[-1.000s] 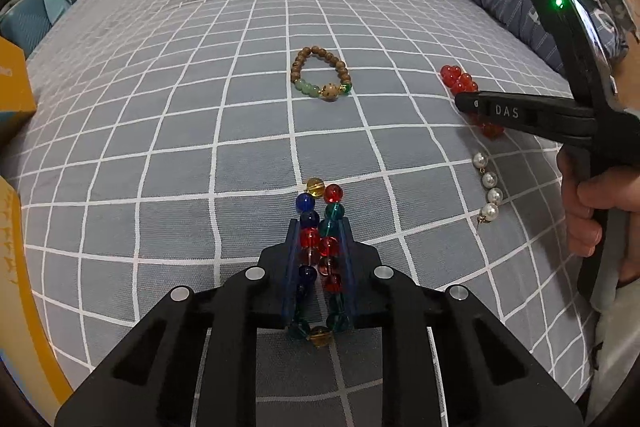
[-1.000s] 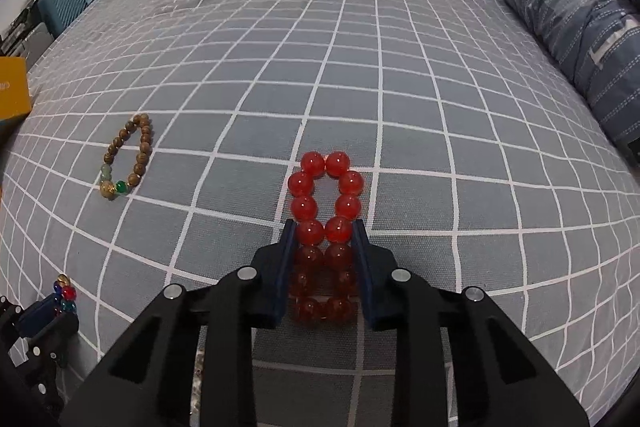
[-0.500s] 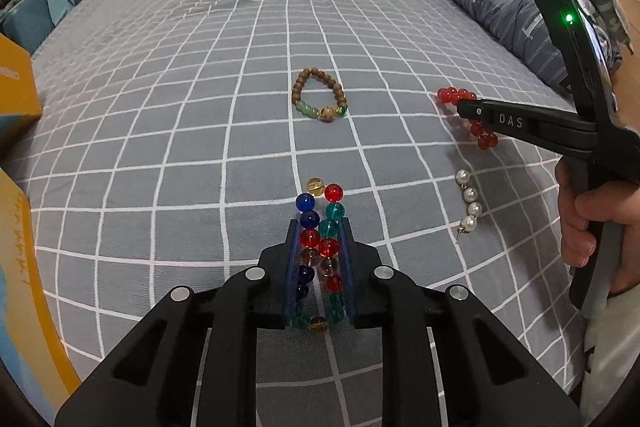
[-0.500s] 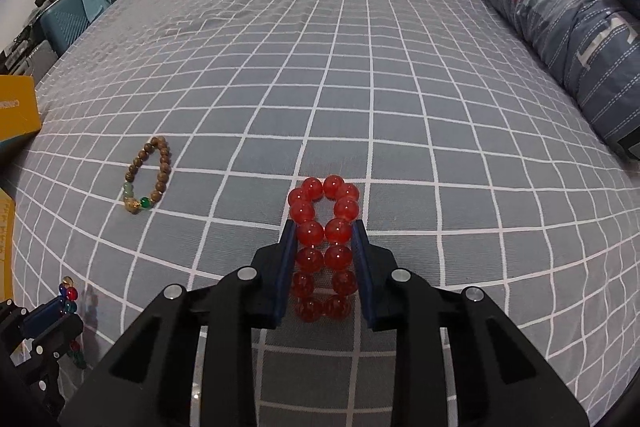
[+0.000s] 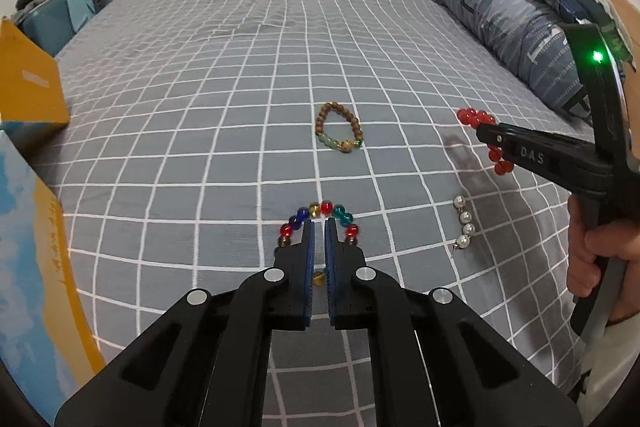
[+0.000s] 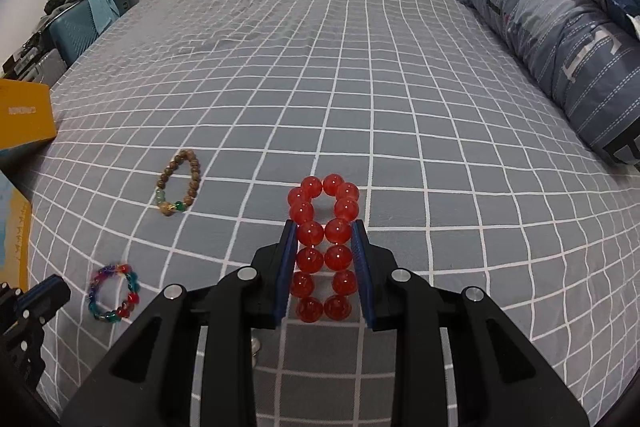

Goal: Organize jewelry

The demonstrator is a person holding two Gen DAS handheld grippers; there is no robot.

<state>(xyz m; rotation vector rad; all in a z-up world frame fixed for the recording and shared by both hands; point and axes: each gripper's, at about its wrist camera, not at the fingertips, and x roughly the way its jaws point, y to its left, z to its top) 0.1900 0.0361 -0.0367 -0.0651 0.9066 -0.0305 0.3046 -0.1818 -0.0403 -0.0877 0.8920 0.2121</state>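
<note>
On the grey checked bedspread, the multicoloured bead bracelet now lies as an open ring, where a second ago it was pinched flat into two rows between the left gripper. That gripper's blue pads now stand nearly together with only a thin slit between them and nothing held; the fingertips hang over the middle of the ring, and the beads curve around them on both sides. From the right wrist view the same bracelet shows as a round loop on the cloth, just beside the left tool's tip.

The right gripper still clamps the red bead bracelet, squeezed into two parallel rows with its far end bulging out past the fingertips. It appears higher above the bedspread than half a second ago, and in the left view red beads hang below the finger.

The brown wooden bracelet lies in the same place on the bedspread, well apart from both tools. A short string of pearl beads rests below the right tool. A yellow box sits at the left edge, and a blue patterned duvet lies along the right.
</note>
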